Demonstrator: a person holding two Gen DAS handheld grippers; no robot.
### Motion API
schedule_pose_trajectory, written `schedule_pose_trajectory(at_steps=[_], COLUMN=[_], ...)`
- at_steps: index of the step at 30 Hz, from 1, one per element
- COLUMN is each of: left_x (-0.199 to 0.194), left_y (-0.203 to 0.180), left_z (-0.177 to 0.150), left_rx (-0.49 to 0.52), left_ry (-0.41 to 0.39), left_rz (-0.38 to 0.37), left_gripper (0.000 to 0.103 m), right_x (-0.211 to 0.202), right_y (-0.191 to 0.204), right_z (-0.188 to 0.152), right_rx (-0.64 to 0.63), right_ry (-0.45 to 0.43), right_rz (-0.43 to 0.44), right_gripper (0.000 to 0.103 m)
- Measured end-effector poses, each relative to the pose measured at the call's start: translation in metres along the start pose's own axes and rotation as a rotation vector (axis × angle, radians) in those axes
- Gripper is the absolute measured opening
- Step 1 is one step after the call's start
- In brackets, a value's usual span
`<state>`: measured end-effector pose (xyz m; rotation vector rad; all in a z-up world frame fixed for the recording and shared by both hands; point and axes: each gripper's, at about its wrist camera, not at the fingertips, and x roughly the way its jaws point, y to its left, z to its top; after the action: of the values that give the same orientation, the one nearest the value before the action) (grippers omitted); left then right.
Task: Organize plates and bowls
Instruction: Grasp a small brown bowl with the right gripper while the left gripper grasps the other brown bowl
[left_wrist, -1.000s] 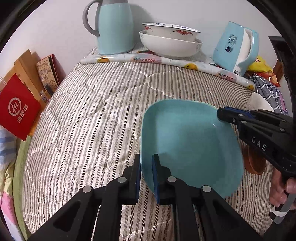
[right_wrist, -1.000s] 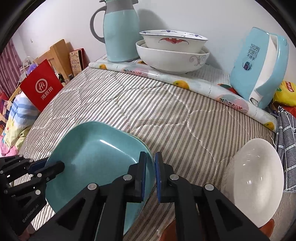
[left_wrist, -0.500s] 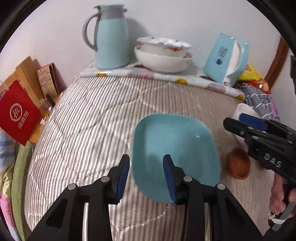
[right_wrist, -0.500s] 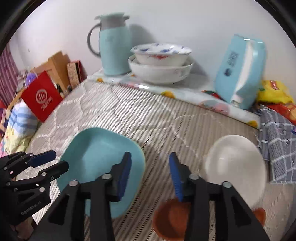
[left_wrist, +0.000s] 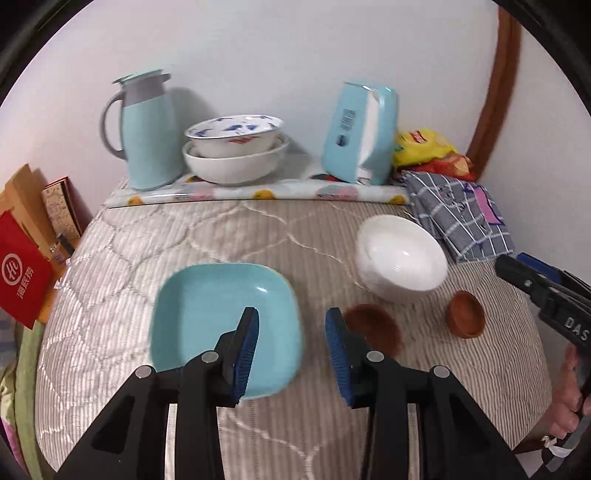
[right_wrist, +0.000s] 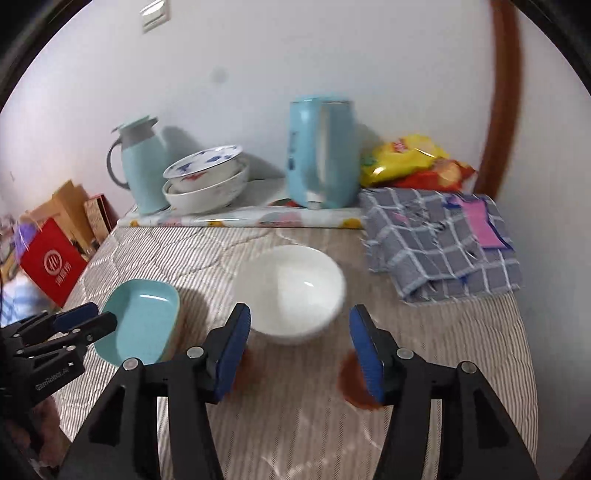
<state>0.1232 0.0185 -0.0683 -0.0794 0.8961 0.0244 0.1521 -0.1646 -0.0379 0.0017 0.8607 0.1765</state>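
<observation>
Clearly the teal square plate (left_wrist: 221, 317) has been let go: it lies flat on the striped quilt (left_wrist: 147, 240) at the near left, and the left gripper (left_wrist: 291, 347) hangs above its near right corner with its blue pads spread and nothing between them. The right gripper's (right_wrist: 300, 349) jaws have just been opening and stand wide and empty, framing the white bowl (right_wrist: 291, 291), which sits right of the plate. To me that reads as lining up the next pick. Two small brown dishes (left_wrist: 464, 314) lie loose on the near side of that bowl. Against the far wall two patterned bowls (left_wrist: 234, 151) are already nested beside the thermos jug (left_wrist: 147, 133), presumably the stacking spot.
</observation>
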Motion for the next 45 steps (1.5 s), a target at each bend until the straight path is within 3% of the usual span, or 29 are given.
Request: schedule_pose_trajectory(at_steps=[5,13,19,29,45], left_x=[0.01,0.033,0.047,0.071,0.113], left_y=[-0.027,-0.042,-0.047,-0.046,-0.042], left_z=[-0.006,-0.015,-0.017,-0.023,-0.023], left_rx=[0.018,0.007,0.006,-0.045,-0.09], left_ry=[0.032,0.092,0.119,0.161,0.233], left_rz=[-0.02,0.002,0.021,-0.035,-0.006], left_gripper=[0.036,0.038,0.038,0.04,0.04], right_x=[-0.008,0.002,0.014,0.038,0.089], right_y=[-0.042,-0.081,-0.089,-0.097,-0.101], right_z=[-0.017,-0.045,-0.054,-0.062,-0.066], right_rx=[0.057,0.104,0.099,0.111,0.109], right_ry=[0.013,0.056,0.074,0.112,0.198], right_rz=[-0.069,-0.077,-0.086,-0.07,-0.035], right_gripper=[0.056,0.056,0.056,0.056,0.041])
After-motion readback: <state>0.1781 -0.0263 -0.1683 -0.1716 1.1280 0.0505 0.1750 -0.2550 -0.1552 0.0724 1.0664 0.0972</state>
